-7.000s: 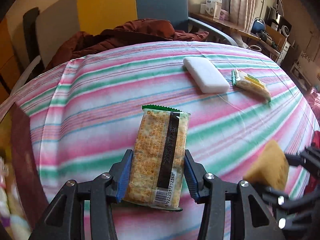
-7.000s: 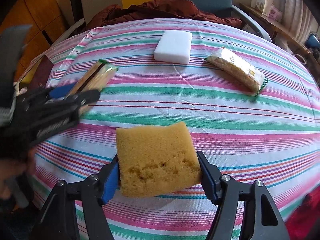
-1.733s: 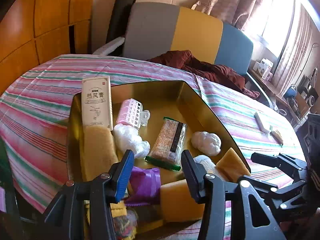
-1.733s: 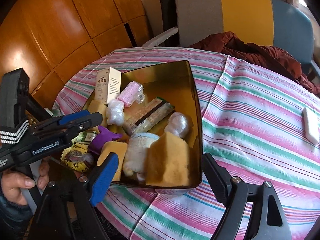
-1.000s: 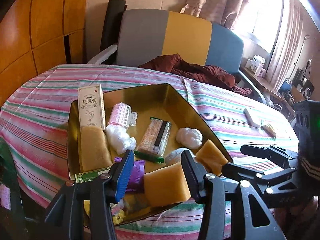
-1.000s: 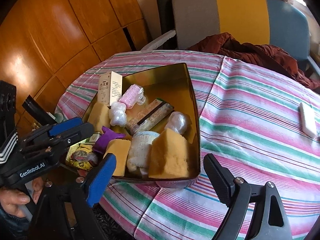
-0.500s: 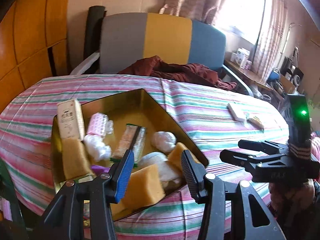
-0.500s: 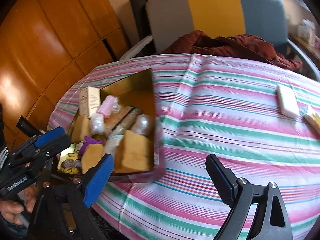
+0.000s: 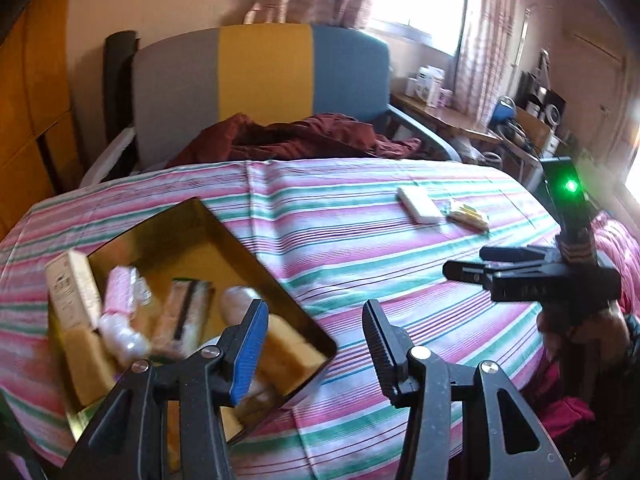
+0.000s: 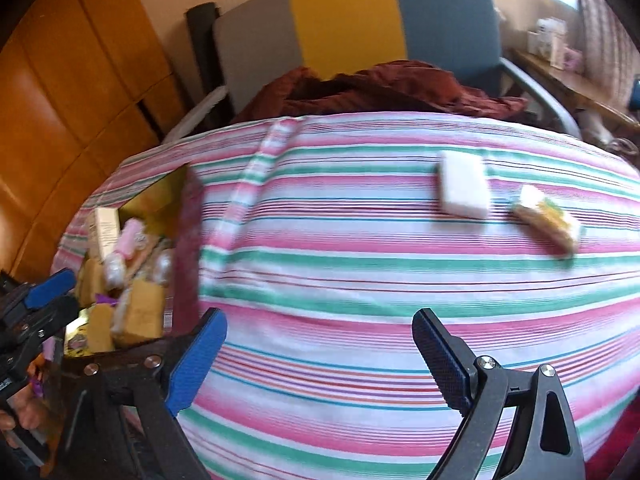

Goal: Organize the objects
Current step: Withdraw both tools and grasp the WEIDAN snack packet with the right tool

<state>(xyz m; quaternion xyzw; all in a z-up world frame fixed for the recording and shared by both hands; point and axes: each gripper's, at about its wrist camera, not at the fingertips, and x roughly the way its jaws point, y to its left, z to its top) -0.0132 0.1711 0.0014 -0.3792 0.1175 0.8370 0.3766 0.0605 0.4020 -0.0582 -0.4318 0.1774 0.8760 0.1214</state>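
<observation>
Left tool [image 9: 312, 332] is hanging part-spread, gripping nothing, over the gold tin's [image 9: 256, 256] near corner; this view alone is showing the right tool's green lamp. Right tool [image 10: 320, 340], jaws just widening and bare, is hovering over the striped worktop [image 10: 360, 280]. Farther off, white block [image 10: 462, 188] and wrapped snack [image 10: 548, 222] are lying just beside each other, the right view showing them larger, and the tin's jumbled contents are sitting at far left.

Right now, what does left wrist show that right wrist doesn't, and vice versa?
Left wrist only: the right gripper from the side, with a green light on its body, and a cluttered desk by the window.
Right wrist only: the left gripper at the frame edge, and wood panelling.
Both: gold tray of items, white block, snack packet, striped cloth, chair.
</observation>
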